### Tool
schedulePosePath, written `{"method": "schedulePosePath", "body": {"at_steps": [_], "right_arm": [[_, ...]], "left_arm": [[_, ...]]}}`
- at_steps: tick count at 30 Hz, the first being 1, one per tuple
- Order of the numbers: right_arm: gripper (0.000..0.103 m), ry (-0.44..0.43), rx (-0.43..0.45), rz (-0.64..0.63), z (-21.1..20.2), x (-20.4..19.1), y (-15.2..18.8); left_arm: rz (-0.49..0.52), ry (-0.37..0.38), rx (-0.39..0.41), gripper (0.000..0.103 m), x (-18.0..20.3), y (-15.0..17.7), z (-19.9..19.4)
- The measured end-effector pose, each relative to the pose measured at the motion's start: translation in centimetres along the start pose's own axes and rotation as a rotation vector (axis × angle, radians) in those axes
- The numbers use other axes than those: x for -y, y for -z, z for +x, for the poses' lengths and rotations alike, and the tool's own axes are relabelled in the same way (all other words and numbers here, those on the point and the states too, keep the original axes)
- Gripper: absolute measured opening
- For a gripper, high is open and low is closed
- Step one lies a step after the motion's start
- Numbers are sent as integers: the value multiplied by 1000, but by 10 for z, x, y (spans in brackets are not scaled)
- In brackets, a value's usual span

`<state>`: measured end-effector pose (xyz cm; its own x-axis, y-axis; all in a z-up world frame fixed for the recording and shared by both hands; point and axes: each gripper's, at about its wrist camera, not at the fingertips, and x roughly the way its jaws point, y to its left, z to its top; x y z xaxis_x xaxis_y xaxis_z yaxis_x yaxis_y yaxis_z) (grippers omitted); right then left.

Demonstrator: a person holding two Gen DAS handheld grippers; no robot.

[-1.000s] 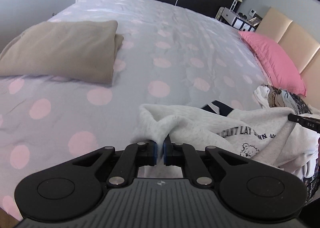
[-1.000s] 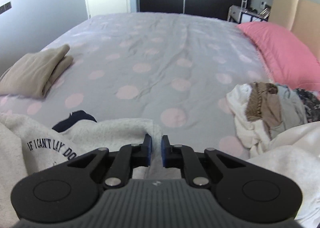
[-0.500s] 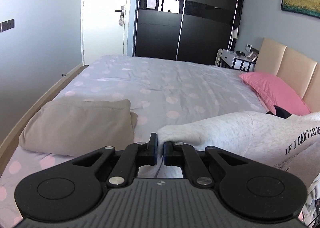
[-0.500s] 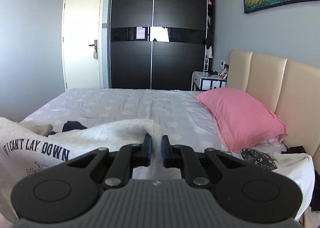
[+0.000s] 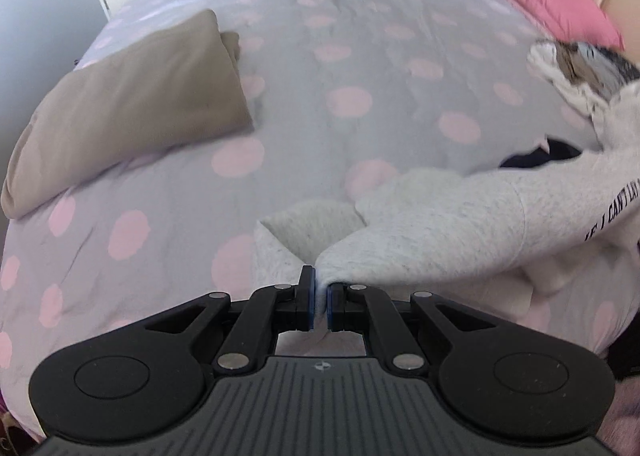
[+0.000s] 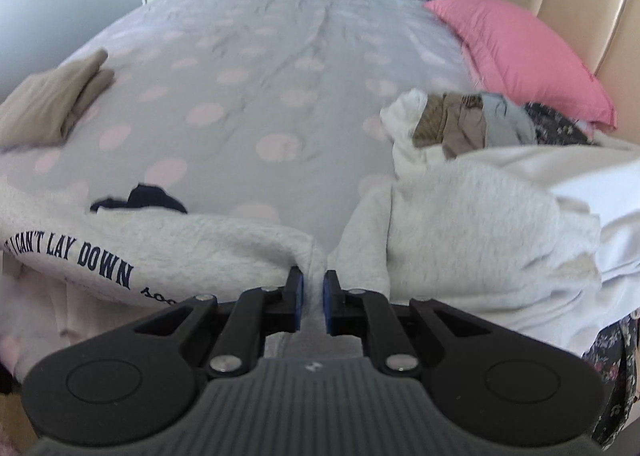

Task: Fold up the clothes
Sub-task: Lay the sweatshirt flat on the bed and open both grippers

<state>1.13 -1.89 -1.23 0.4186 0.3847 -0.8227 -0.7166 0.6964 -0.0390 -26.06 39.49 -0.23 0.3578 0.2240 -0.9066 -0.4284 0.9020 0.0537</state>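
Closest to us, our left gripper [image 5: 319, 300] has its blue pads nearly together, with only a thin fold of the grey sweatshirt [image 5: 432, 232] pinched between them. From that pinch the fabric rises and runs off to the right, where dark printed letters curve along it. Our right gripper [image 6: 313, 302] is likewise almost closed, and a slightly thicker bunch of the same sweatshirt [image 6: 192, 240] fills the narrow slot between its pads. In the right view the printed half spreads left of the fingers and a plain fleecy half lies to the right, with a gap of bedcover between them just ahead. A dark navy garment [image 6: 140, 197] peeks out behind the printed half, touching its far edge. Beyond the sweatshirt the polka-dot bedcover [image 5: 360, 55] lies bare across the middle of the bed, giving us broad room ahead. At the left side of that room sits a folded tan garment [image 5: 128, 103], well apart from the sweatshirt. At the right, a heap of unfolded clothes [image 6: 460, 123] rests against the plain half, with white fabric spilling toward the near right edge of the bed. Farther back lies a pink pillow [image 6: 520, 47], against the beige headboard [image 6: 580, 7].
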Motion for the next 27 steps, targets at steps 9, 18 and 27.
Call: {"method": "schedulePosePath", "body": {"at_steps": [9, 18, 27], "right_arm": [[12, -57, -281, -122, 44, -8, 53], [44, -64, -312, -230, 24, -18, 63], [49, -117, -162, -252, -17, -28, 25]], "left_arm": [[163, 32, -223, 4, 13, 34, 38], [267, 78, -195, 23, 23, 40, 11], [355, 195, -43, 47, 52, 16, -33]]}}
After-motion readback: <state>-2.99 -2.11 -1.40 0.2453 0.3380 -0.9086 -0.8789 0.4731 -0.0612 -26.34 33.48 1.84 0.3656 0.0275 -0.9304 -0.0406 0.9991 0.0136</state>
